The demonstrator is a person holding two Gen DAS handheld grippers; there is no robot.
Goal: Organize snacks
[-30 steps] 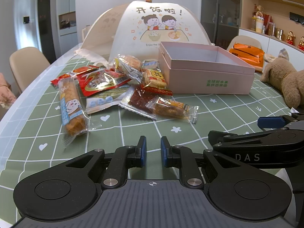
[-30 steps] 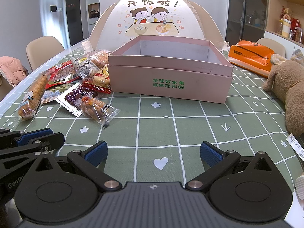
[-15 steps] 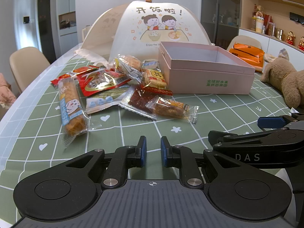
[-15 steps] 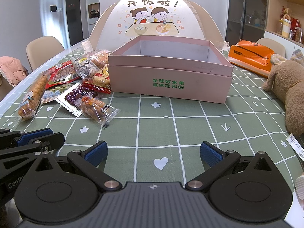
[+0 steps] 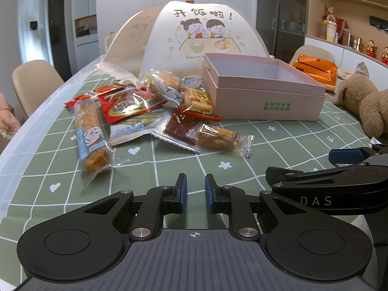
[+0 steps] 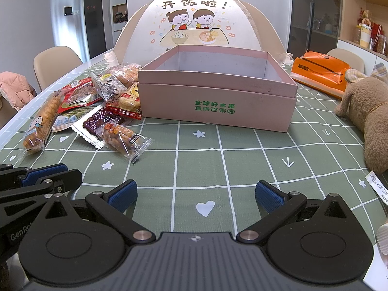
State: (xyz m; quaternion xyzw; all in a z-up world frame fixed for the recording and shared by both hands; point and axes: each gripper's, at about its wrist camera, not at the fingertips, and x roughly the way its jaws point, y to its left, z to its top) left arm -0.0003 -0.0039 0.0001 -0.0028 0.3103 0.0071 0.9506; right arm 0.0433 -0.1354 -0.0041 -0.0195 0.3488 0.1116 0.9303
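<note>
A pile of wrapped snacks (image 5: pixel 145 111) lies on the green checked tablecloth, left of an open, empty pink box (image 5: pixel 264 89). The nearest snacks are a clear-wrapped bar (image 5: pixel 218 139) and a long bread roll pack (image 5: pixel 91 133). The pile (image 6: pixel 97 106) and the box (image 6: pixel 218 97) also show in the right wrist view. My left gripper (image 5: pixel 195 194) sits low near the table's front edge, its jaws a narrow gap apart and empty. My right gripper (image 6: pixel 196 194) is wide open and empty, in front of the box.
A domed mesh food cover (image 6: pixel 196 24) stands behind the box. A brown plush toy (image 6: pixel 363 116) lies at the right, with an orange bag (image 6: pixel 320 72) behind it. Chairs (image 5: pixel 34 84) stand along the left table edge. The right gripper's body (image 5: pixel 339 184) shows beside my left gripper.
</note>
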